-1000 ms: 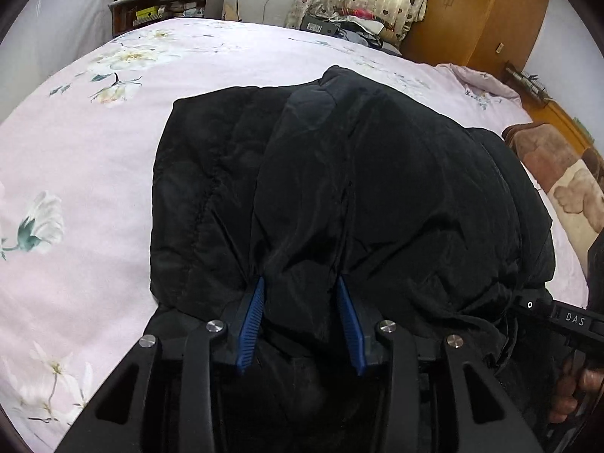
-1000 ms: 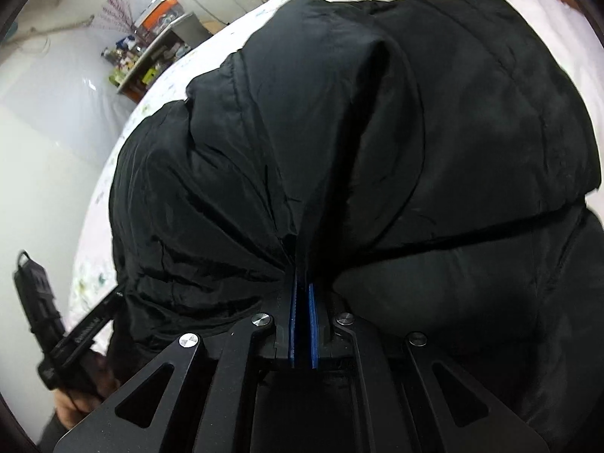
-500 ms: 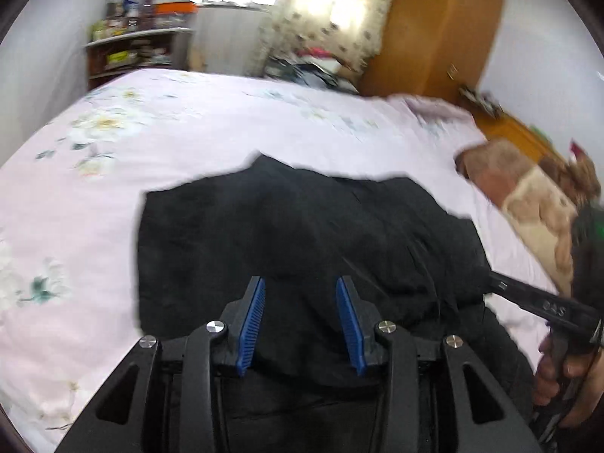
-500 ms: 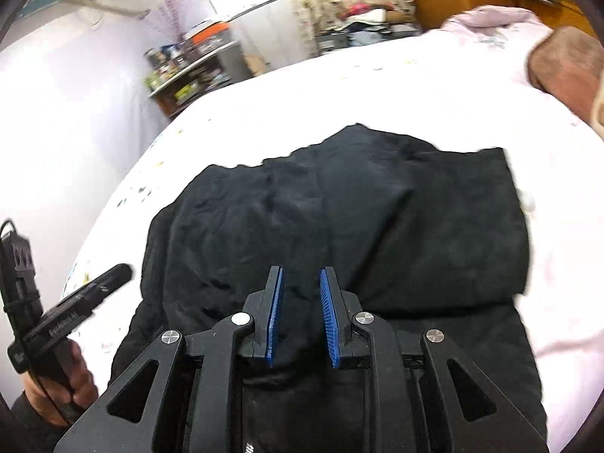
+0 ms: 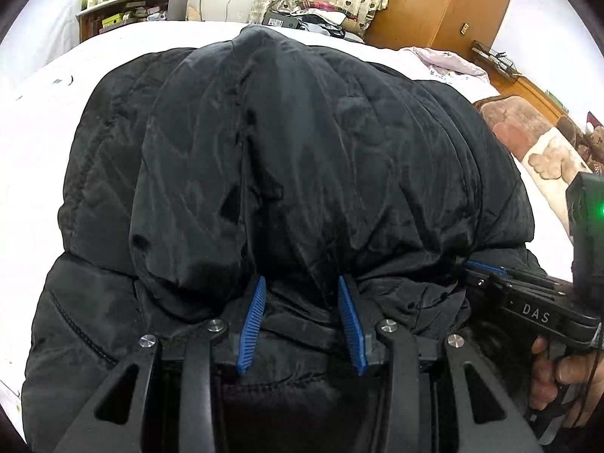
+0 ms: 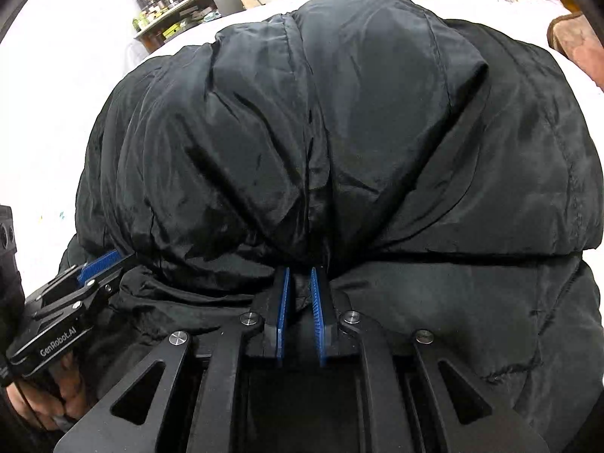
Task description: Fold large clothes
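Observation:
A black padded jacket (image 5: 321, 151) lies folded on the bed and fills both views (image 6: 358, 132). My left gripper (image 5: 300, 287) is at its near edge, shut on a thick fold that bulges over the blue pads (image 5: 253, 302). It also shows at the left of the right wrist view, as the left gripper (image 6: 100, 260). My right gripper (image 6: 300, 275) holds a thin pinch of the same edge; its jaws are closing, and creases run out from the pads. The right gripper (image 5: 487, 268) is also visible beside the left one, tucked under the fold.
The jacket rests on a pale floral bed sheet (image 5: 34, 132). A brown blanket (image 5: 528, 139) lies at the right. Behind the bed stand a cluttered shelf (image 5: 128, 3) and a wooden wardrobe (image 5: 445, 0). A person's hand (image 5: 566, 370) holds the right gripper.
Half a second ago both grippers were higher, with the jacket looking flat below them. Both have come down close to it. The right jaws parted, then narrowed again on the fabric.

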